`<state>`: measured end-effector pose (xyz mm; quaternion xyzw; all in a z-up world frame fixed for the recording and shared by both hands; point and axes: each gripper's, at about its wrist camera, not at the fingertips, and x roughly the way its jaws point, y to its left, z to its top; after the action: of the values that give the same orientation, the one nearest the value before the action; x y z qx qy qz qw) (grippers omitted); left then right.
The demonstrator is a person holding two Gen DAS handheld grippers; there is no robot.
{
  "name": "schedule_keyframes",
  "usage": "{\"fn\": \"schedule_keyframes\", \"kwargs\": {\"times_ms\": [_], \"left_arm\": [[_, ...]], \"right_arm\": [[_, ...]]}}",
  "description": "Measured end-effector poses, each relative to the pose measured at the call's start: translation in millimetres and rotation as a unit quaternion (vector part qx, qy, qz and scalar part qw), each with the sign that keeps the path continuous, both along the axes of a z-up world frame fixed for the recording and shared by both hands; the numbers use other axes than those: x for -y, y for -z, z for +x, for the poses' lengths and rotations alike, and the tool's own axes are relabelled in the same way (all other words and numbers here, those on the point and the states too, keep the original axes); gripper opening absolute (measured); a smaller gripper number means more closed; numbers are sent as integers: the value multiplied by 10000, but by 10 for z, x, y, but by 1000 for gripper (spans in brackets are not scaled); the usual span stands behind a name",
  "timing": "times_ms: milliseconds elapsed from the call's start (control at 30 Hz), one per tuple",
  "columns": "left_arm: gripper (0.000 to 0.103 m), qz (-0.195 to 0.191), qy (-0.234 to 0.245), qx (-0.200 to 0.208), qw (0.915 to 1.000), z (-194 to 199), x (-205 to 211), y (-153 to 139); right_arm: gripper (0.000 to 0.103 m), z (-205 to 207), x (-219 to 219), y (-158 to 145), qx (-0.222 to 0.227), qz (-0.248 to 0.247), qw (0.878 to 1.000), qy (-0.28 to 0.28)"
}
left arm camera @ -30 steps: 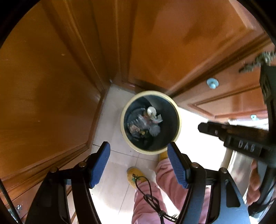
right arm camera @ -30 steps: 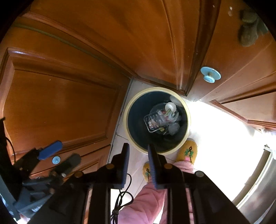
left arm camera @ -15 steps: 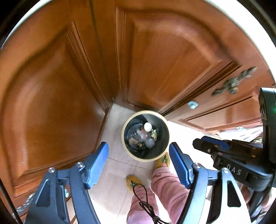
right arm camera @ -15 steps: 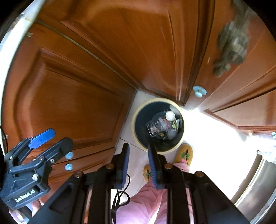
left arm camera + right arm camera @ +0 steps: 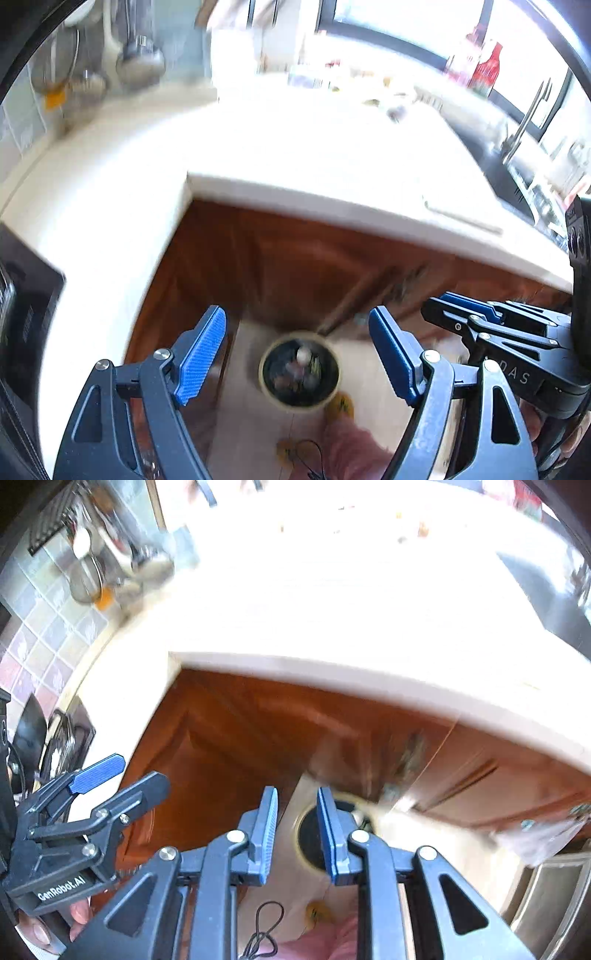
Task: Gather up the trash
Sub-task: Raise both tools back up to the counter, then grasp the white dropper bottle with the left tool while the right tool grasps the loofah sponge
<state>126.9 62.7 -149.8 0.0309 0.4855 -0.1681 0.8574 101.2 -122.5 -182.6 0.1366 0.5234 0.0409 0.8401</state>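
A round bin (image 5: 299, 371) with a cream rim and dark inside stands on the floor far below, with trash lying in it. It also shows in the right wrist view (image 5: 314, 834), partly behind my fingers. My left gripper (image 5: 297, 354) is open and empty, high above the bin. My right gripper (image 5: 297, 834) has its jaws a narrow gap apart with nothing between them. Each gripper shows in the other's view: the right one (image 5: 491, 325) and the left one (image 5: 107, 782).
A white L-shaped countertop (image 5: 295, 147) spans the upper view above brown wooden cabinet doors (image 5: 295, 266). Small items (image 5: 391, 107) lie at its far side. A sink with tap (image 5: 524, 136) is at right, hanging utensils (image 5: 140, 62) at upper left, a stove (image 5: 18, 295) at left.
Both grippers have risen from floor level to above the countertop. The bin now looks small and far below. The jaws have kept their openings.
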Motion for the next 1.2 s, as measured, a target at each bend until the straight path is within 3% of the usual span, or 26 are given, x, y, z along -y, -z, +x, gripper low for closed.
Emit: {"fn": "schedule_keyframes", "kwargs": {"times_ms": [367, 533, 700, 800, 1033, 1200], "left_arm": [[78, -383, 251, 927, 9946, 417, 394, -895], [81, -554, 311, 1134, 9915, 556, 553, -1319], [85, -459, 434, 1294, 9896, 643, 747, -1624], [86, -411, 477, 1277, 9898, 747, 870, -1707], [86, -500, 488, 814, 9942, 1244, 1244, -1715], [86, -518, 332, 441, 9971, 1772, 1647, -1654]], "right_arm": [[22, 140, 411, -1017, 870, -258, 9938, 642], [22, 258, 620, -1433, 1134, -200, 9898, 836], [22, 366, 820, -1755, 1211, -107, 9886, 890], [22, 493, 941, -1883, 1195, -70, 9894, 827], [23, 1010, 1295, -2124, 1135, 0, 9925, 464], [38, 1469, 1642, -2260, 1166, 102, 9927, 287]]}}
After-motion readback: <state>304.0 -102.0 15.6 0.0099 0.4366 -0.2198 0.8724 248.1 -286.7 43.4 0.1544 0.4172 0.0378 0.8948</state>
